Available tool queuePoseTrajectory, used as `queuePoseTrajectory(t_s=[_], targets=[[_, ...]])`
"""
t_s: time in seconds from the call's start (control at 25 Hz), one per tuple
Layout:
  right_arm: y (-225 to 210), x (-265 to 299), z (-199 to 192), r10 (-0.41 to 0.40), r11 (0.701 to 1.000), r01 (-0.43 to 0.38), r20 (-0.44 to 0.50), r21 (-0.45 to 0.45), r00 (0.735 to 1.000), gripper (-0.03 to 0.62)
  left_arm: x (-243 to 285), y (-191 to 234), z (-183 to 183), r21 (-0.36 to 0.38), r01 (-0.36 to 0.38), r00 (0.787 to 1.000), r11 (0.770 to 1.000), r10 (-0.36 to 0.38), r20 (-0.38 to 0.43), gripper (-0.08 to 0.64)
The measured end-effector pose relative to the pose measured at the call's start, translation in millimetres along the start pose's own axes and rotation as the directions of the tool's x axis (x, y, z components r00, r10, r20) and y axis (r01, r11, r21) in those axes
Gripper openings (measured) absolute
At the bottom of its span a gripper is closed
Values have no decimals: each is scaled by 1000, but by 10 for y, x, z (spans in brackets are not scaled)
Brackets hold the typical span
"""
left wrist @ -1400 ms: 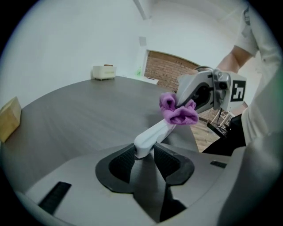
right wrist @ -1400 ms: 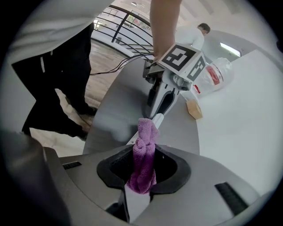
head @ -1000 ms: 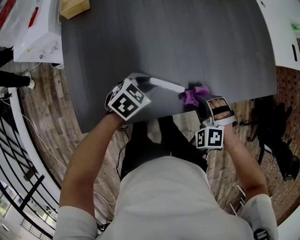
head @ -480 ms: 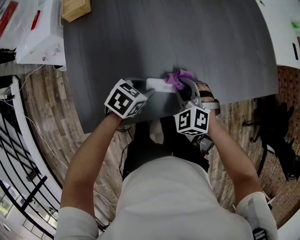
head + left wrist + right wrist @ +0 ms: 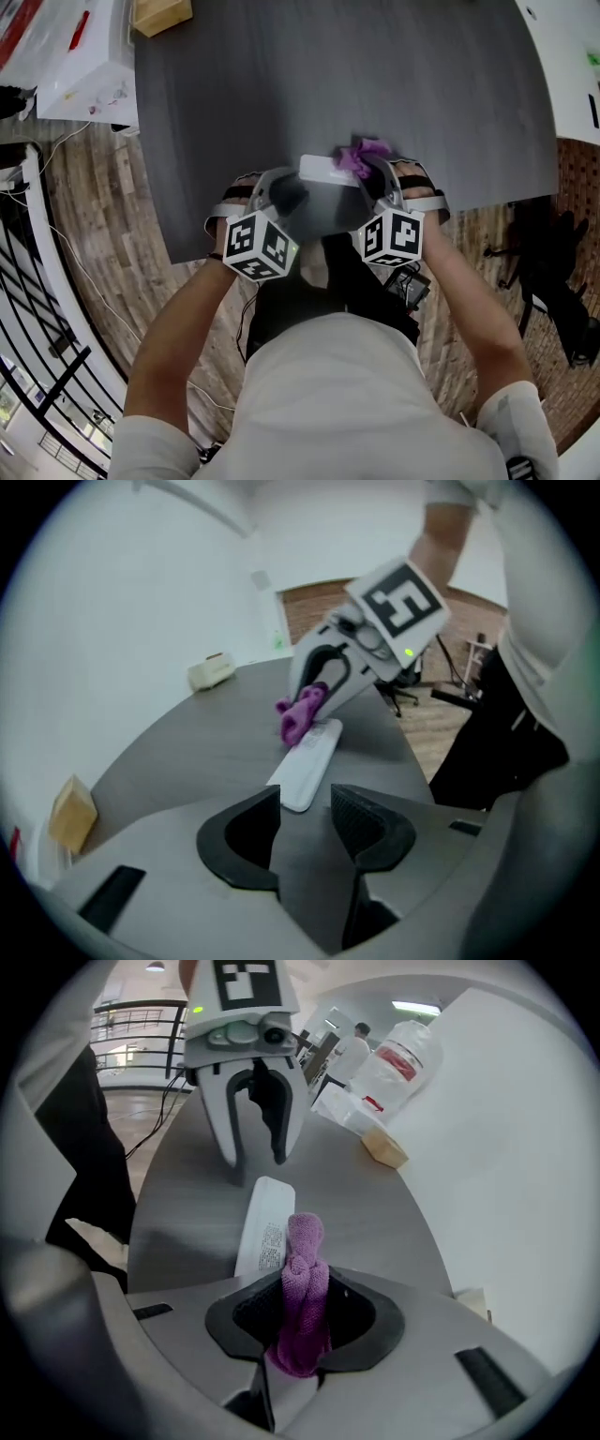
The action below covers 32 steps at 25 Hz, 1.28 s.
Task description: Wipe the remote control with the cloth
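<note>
The white remote control (image 5: 326,172) lies flat on the dark grey table (image 5: 281,84), near its front edge. My right gripper (image 5: 373,172) is shut on a bunched purple cloth (image 5: 302,1279), whose tip rests at the remote's (image 5: 265,1227) right end. My left gripper (image 5: 305,803) has just been opening. Its jaws stand apart with nothing between them, just short of the remote's (image 5: 309,759) near end. From the left gripper view the cloth (image 5: 300,710) sits on the remote's far end under the right gripper. The right gripper view faces the left gripper (image 5: 255,1162).
A tan block (image 5: 161,14) sits at the table's far left corner, beside a white box (image 5: 84,80) with a bagged bottle (image 5: 398,1058). A white table (image 5: 572,66) stands at the right. Wooden floor lies beyond the near table edge.
The right gripper carried the cloth left along the remote. The left gripper let go of the remote, rolled and drew back towards me; the remote now lies on the table.
</note>
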State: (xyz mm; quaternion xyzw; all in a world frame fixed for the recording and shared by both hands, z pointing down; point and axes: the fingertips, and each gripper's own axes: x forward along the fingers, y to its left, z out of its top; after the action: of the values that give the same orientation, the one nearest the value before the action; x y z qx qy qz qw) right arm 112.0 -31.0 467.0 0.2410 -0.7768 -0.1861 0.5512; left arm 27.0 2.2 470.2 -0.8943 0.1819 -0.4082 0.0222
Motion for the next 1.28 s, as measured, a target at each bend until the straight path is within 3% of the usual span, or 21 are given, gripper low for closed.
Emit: queuePoseTrajectory(t_s=[0.12, 0.36, 0.56, 0.72, 0.84, 1.08, 1.28], targets=[[-86, -23, 210, 27, 999, -27, 25, -21, 999, 101, 84, -183, 61, 162, 34, 999, 986, -36, 4, 166], [37, 153, 760, 166, 982, -159, 60, -107, 984, 100, 165, -227, 48, 309, 52, 999, 950, -54, -1, 132], [177, 231, 770, 246, 960, -239, 35, -148, 969, 101, 197, -138, 50, 318, 57, 998, 946, -56, -11, 127], [184, 250, 766, 286, 947, -280, 13, -160, 958, 101, 197, -101, 57, 271, 101, 995, 957, -98, -24, 109], [196, 250, 757, 294, 942, -290, 0, -170, 956, 101, 195, -82, 72, 265, 112, 994, 958, -105, -42, 77], [195, 245, 748, 298, 938, -293, 2, -185, 955, 100, 207, -82, 49, 300, 91, 995, 950, -72, -73, 77], [192, 199, 664, 289, 943, -285, -2, -174, 957, 101, 209, -95, 57, 280, 84, 995, 956, -63, -83, 77]])
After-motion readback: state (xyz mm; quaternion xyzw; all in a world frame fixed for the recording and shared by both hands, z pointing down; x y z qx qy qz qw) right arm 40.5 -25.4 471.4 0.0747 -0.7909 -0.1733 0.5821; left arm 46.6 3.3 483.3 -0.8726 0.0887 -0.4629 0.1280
